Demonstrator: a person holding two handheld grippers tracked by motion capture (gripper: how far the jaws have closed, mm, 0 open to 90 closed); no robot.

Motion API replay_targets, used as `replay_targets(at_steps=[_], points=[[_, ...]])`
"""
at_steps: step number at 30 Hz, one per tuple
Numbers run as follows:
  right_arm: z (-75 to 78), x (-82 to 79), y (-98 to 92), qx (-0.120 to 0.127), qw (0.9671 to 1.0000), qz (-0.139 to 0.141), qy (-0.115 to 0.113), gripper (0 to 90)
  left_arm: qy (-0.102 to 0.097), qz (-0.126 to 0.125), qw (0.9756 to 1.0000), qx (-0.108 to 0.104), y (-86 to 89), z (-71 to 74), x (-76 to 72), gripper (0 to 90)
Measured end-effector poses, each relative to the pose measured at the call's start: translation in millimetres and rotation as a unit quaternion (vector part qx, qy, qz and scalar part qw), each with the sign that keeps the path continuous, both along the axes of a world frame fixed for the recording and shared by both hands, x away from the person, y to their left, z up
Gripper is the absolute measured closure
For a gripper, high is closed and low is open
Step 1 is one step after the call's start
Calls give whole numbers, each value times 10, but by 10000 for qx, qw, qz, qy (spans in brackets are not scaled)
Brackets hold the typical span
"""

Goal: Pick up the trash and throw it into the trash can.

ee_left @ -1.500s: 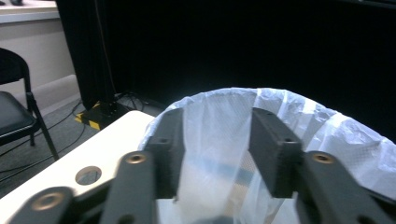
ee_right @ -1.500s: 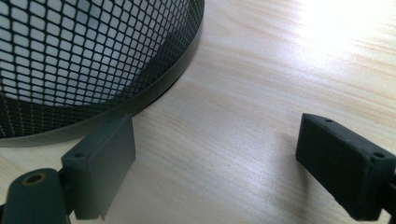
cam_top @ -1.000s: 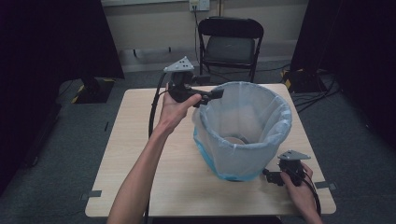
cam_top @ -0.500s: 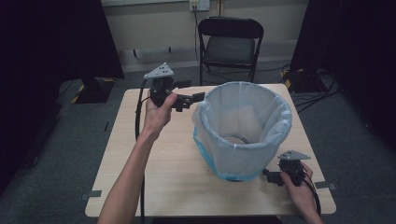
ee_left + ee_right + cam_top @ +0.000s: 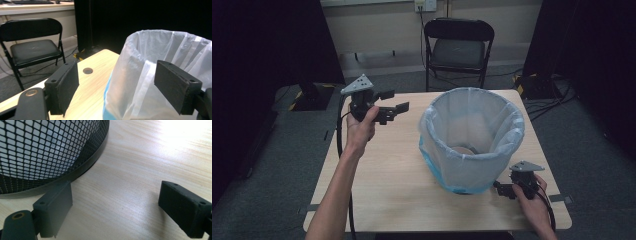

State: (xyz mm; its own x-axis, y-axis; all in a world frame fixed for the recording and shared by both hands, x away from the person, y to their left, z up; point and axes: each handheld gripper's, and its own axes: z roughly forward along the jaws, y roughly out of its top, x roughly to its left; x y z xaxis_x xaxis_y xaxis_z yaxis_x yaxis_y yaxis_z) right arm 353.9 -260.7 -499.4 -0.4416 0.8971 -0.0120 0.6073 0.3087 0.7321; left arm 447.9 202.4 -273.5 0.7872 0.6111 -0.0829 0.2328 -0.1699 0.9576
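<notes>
High view: the left gripper [image 5: 393, 107] has pulled back to the upper left, jaws apart, holding nothing; the bin [image 5: 472, 141] sits mid-desk, bag fitted; the right gripper [image 5: 501, 188] rests beside it, jaws apart.

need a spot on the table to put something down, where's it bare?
Biggest bare patch: the table's near-left part, bordered by the lined bin, the near edge and the person's left forearm. A smaller strip lies behind the bin toward the chair. Crowded: the near-right corner, where the right hand-held gripper sits low by the bin's base.
</notes>
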Motion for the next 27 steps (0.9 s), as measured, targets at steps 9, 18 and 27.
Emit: replay_targets(at_steps=[9,18,27], points=[[0,0,0,0,10000,-1,1,111,17,212,9998,41,278,-108,-146,167],[0,0,0,-1,10000,0,0,111,10,494,9986,202,527,-298,-288,168],[0,0,0,-1,10000,0,-1,111,184,887,9952,374,793,-652,-453,159]])
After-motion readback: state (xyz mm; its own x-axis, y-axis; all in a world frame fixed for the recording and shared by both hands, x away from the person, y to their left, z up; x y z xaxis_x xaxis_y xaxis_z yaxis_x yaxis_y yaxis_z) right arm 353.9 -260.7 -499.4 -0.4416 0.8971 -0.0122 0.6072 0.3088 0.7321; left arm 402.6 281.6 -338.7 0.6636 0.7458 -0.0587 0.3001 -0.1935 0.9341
